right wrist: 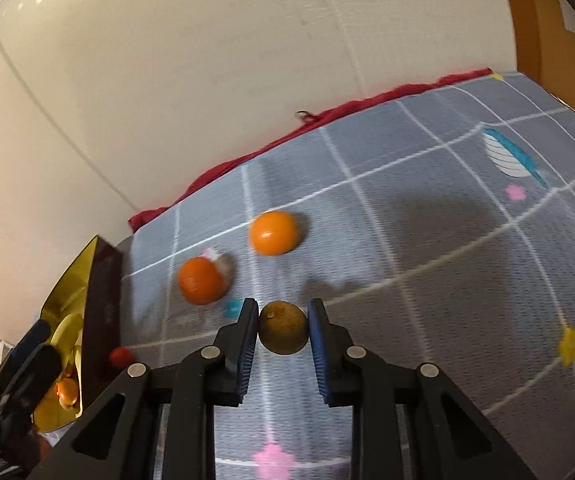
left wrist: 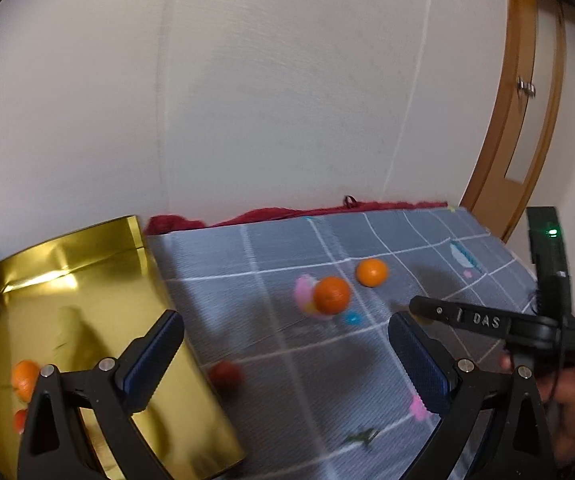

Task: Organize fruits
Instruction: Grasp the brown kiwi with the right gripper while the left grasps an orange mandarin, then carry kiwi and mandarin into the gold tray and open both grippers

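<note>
While two oranges (right wrist: 273,233) are waiting on the checked sheet (right wrist: 447,240), the right gripper (right wrist: 282,330) is clamping a brownish fruit (right wrist: 283,332); carrying it level to the gold box (left wrist: 87,300) seems wise. Left gripper (left wrist: 287,360) is hanging spread, empty.

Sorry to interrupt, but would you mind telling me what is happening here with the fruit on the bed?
A person is sorting fruit with two handheld grippers. The right gripper has its fingers around a brownish round fruit over the grey checked bedsheet. The left gripper is open and empty beside the shiny gold box, which already holds an orange fruit. Two round orange fruits and a small red fruit lie loose on the sheet.
</note>
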The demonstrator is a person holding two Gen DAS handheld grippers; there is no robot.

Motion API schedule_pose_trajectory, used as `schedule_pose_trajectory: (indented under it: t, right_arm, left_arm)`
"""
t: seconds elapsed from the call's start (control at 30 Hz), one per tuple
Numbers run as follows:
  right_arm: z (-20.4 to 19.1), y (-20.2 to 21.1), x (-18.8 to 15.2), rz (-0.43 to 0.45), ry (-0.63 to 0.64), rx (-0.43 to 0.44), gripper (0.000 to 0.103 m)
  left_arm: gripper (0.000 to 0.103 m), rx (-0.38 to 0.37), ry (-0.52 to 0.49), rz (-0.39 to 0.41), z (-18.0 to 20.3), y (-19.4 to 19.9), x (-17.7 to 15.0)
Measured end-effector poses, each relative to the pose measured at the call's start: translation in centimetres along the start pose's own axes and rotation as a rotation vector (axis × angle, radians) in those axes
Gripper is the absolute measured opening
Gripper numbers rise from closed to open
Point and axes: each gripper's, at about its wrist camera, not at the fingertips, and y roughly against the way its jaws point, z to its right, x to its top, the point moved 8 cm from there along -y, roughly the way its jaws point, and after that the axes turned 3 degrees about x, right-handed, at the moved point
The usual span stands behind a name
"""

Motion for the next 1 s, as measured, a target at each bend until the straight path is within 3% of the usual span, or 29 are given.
schedule_pose_trajectory:
  t: [0.2,0.37,0.47,0.63,0.7,0.8,1.0]
  right_arm:
    - [3.2,1.0,0.8,0.017,-0.063,-0.053,0.025]
    - [4.6,1.8,1.4,0.053,0.005,-0.201,0.026]
    - [5.4,2.1,1.7,0.062,-0.004,-0.233,0.026]
    - [5.6,2.2,1.7,0.062,-0.020,-0.219,0.026]
    - [5.5,2.2,1.7,0.063,-0.022,-0.224,0.026]
    - [5.7,2.2,1.8,0.078,-0.029,-0.250,0.026]
    - [5.8,2.6,2.0,0.099,-0.028,-0.272,0.026]
  left_arm:
    - [0.102,0.051,0.022,-0.122,2.7,-6.6,0.3]
    - [0.092,0.103,0.026,-0.158,3.2,-10.4,0.0]
    - [0.086,0.116,0.014,-0.164,3.6,-12.0,0.1]
    - [0.050,0.124,-0.006,-0.194,3.9,-13.8,-0.4]
    - [0.040,0.122,-0.019,-0.202,3.9,-14.2,-0.8]
    - [0.040,0.114,-0.043,-0.181,4.1,-14.1,-1.0]
    - [0.039,0.084,0.016,-0.175,3.2,-12.8,-1.7]
